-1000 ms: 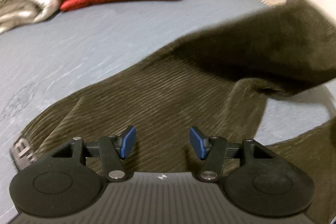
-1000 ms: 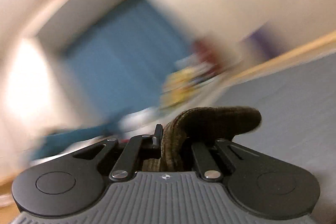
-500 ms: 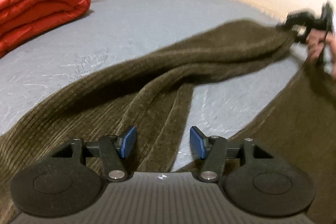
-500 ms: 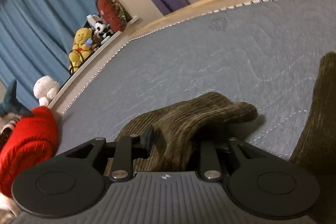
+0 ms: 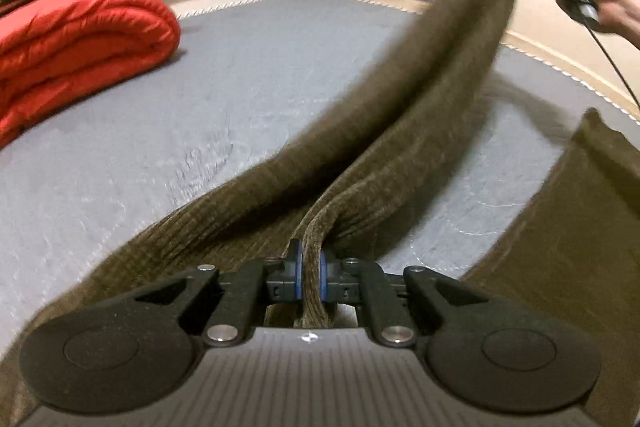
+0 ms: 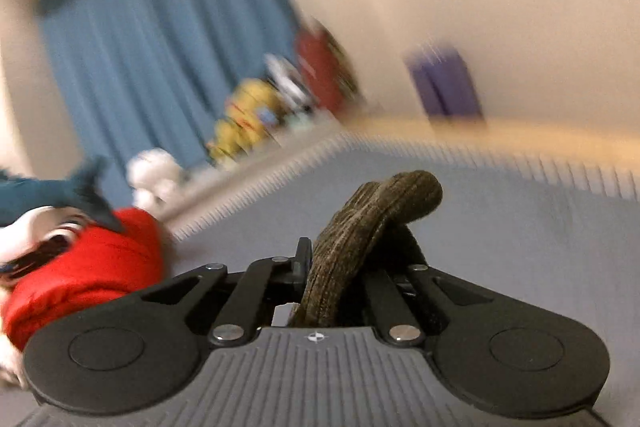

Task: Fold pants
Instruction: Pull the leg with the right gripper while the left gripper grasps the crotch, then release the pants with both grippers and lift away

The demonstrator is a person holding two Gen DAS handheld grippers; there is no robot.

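Left gripper [image 5: 309,277]: blue pads closed on a ridge of the pants [image 5: 384,163], low, nr the crotch/seat by the look of it.
Right gripper [image 6: 336,267]: clamped on a bunched end of the same pants; seen raised at top right of left view, fabric hanging from it.
Pants: brown corduroy. One leg stretched in air between grippers; other leg flat on grey mattress [image 5: 248,75], at right.
Red blanket [image 5: 76,39]: folded, far left, well apart.
Progress, est.: early. Leg lifted, not yet laid over its mate; no fold done.
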